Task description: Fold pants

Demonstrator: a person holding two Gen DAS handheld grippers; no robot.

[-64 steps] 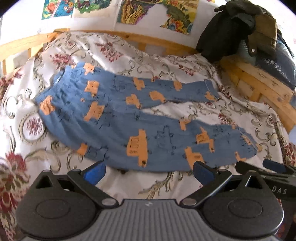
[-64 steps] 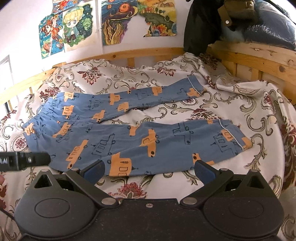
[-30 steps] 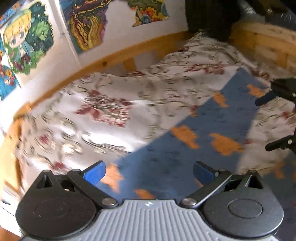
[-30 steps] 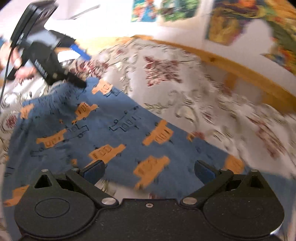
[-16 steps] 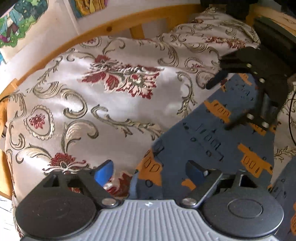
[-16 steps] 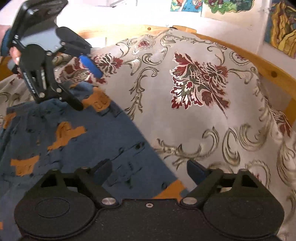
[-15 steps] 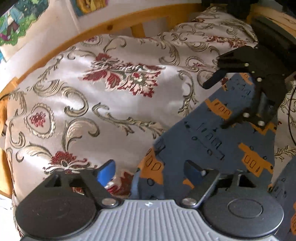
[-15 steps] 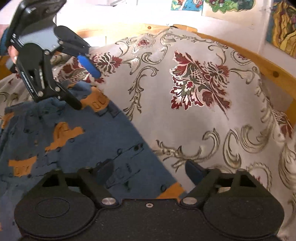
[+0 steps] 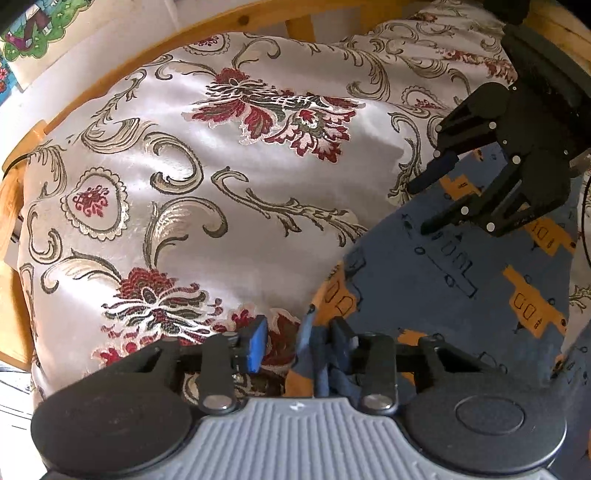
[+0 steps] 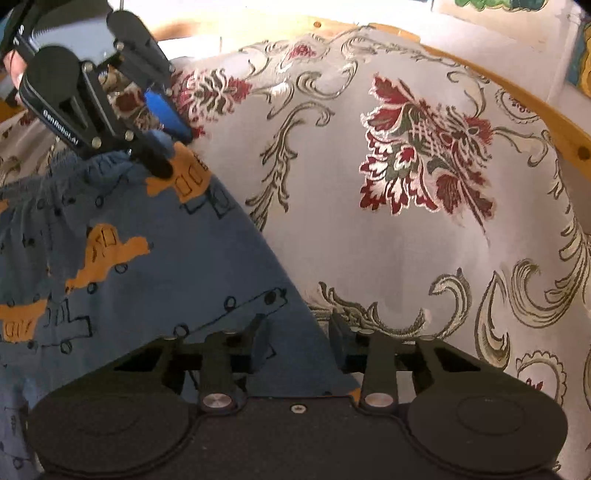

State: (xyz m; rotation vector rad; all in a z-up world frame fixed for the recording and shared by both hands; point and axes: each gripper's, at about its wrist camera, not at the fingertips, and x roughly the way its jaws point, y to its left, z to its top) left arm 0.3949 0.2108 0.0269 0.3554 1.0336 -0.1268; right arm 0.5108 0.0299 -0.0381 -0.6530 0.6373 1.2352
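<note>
Right up close in the left wrist view, the left gripper [image 9: 297, 338] has its two fingers partly drawn together around the bunched edge of the pants [image 9: 458, 280], with the cloth bulging up between them next to the right-hand finger; there's a gap on the blue pad side, so I honestly can't tell if it's pinched tight or just straddling the fabric. Same deal on the other side: the right gripper [image 10: 297, 338] has its fingers narrowed around the slanting edge of the pants [image 10: 140, 266], one finger over the blue cloth and the other over the bedspread [image 10: 388, 240], and I can't tell whether it's actually clamped. The pants are blue with orange vehicle prints and they lie flat on the bedspread, a shiny pale one with red flowers and gold scrolls. A bit further out each camera catches the other tool: the right gripper [image 9: 439, 201] hangs with its fingers apart over the pant leg, and the left gripper [image 10: 166, 142] sits at the gathered waistband corner, touching it. Beyond all that runs the wooden bed frame [image 9: 155, 51], then a white wall with bright posters [image 9: 26, 26] at the edge.
</note>
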